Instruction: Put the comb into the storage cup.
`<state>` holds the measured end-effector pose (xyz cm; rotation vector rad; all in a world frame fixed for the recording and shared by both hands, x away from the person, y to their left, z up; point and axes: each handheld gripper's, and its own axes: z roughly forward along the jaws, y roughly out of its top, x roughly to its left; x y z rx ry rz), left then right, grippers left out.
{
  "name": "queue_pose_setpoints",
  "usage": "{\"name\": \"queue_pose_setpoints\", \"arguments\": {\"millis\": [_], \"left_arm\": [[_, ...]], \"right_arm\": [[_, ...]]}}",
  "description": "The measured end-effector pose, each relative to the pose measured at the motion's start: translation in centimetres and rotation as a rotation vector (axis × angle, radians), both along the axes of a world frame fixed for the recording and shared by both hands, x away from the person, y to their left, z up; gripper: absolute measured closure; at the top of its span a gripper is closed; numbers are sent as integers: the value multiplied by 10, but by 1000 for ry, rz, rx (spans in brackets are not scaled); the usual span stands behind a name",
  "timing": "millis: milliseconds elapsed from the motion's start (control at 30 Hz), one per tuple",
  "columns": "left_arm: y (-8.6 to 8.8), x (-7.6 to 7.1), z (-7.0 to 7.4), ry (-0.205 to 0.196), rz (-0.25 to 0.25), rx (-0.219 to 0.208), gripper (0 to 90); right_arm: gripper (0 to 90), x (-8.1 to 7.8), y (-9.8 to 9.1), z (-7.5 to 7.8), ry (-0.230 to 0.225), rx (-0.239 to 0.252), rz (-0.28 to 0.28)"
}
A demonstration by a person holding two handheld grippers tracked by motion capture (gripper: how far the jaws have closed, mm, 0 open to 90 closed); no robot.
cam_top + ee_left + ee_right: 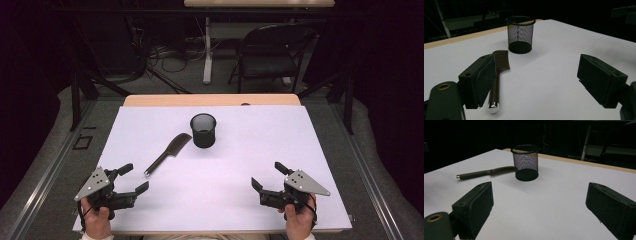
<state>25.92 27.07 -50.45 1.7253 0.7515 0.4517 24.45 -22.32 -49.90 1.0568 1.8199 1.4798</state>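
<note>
The comb [167, 154] lay flat on the white table [240, 200], left of centre. Its long axis ran diagonally: the toothed head pointed up-right toward the mesh cup [203, 130] and ended just beside the cup's base, while the metal-tipped handle end pointed down-left toward the left gripper [131, 178]. That handle end was near the left gripper, ahead of it and slightly to its right. The right gripper [265, 176] stood well apart from the comb, across the table's near half. The left gripper was therefore judged the nearer tool for a pick-up at the handle. Both grippers had their jaws spread wide, with nothing between them. The cup stood upright and looked empty.
</note>
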Motion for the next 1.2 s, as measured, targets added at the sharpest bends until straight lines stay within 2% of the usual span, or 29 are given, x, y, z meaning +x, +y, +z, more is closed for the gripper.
{"name": "queue_pose_setpoints", "arguments": {"millis": [100,200,333,433,500,667,767,867,1000,1133,1200], "left_arm": [[-2,2,1,11,18,-8,158],[-7,5,0,17,15,12,159],[-10,5,1,27,21,15,159],[-10,4,1,25,-1,19,160],[-11,4,1,21,3,25,162],[-11,4,3,38,15,15,178],[-11,5,5,49,34,16,185],[-10,7,7,58,58,25,239],[-6,13,11,67,91,29,261],[-2,22,15,103,129,18,307],[-2,24,16,113,133,16,321]], "right_arm": [[72,0,-1,-1,-1,-5,-2],[69,-1,-4,-1,4,2,-14],[68,0,-5,-2,6,6,-22],[68,3,-5,-3,5,0,-26],[67,3,-5,-3,9,2,-24],[67,3,-3,-4,13,-20,-25],[67,3,-2,-4,12,-23,-31],[67,4,-2,-4,10,-21,-36],[67,4,0,-4,12,-31,-35],[68,6,-1,-6,20,-33,-37],[68,7,-1,-6,22,-32,-36]]}}
